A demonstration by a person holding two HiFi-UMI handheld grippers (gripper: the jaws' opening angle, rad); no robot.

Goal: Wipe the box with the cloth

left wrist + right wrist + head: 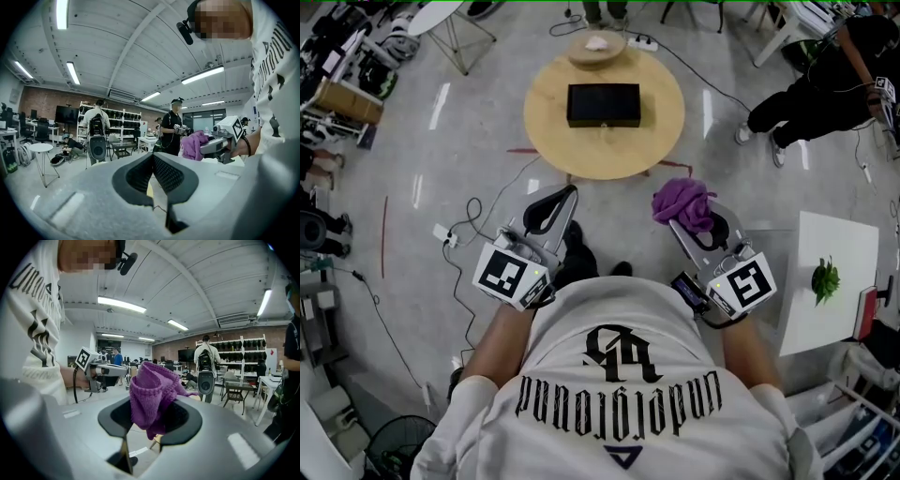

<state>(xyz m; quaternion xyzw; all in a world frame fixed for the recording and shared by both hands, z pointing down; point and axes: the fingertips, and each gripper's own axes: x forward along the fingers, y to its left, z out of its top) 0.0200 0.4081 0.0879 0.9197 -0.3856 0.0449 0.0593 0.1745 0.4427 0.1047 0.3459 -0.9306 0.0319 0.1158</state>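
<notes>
Holding the cloth (682,200) pinched in the right hand-held gripper (698,230); left hand-held gripper (565,202) is closed and empty. The box (603,104) sits at 12 o'clock on the desk (546,131). That bunched cloth might slip out mid-wipe, or a hard wipe could shove the box.

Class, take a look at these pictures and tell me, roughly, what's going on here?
A person holds a claw in each hand. The right claw is shut on a purple cloth; the left claw is shut and empty. The black box lies on a round wooden table ahead of both claws, and neither claw touches it. Wiping has not yet begun.
</notes>
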